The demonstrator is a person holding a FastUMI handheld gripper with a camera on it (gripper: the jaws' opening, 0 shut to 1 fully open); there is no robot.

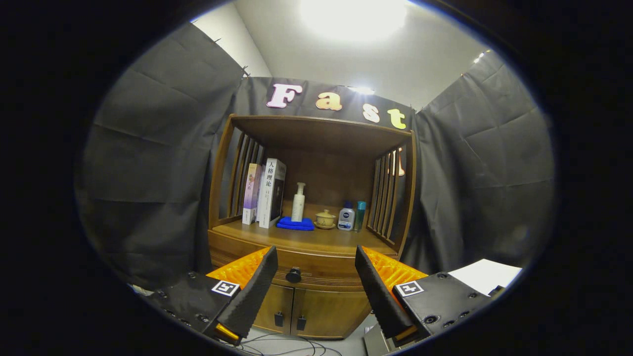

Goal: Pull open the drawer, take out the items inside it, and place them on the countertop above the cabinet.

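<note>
A wooden cabinet stands ahead with its drawer (306, 269) closed under the countertop (306, 240). A dark round knob (293, 275) sits on the drawer front, between my fingers and a little beyond them. My gripper (316, 253) is open with nothing between its fingers, held some way in front of the cabinet. The drawer's contents are hidden.
On the countertop stand two books (264, 194), a white pump bottle (298, 202) on a blue cloth (295, 224), a small lidded cup (325, 218), a white bottle (346, 217) and a teal bottle (360, 215). Two lower doors (301, 309) are shut. Cables (287, 346) lie on the floor.
</note>
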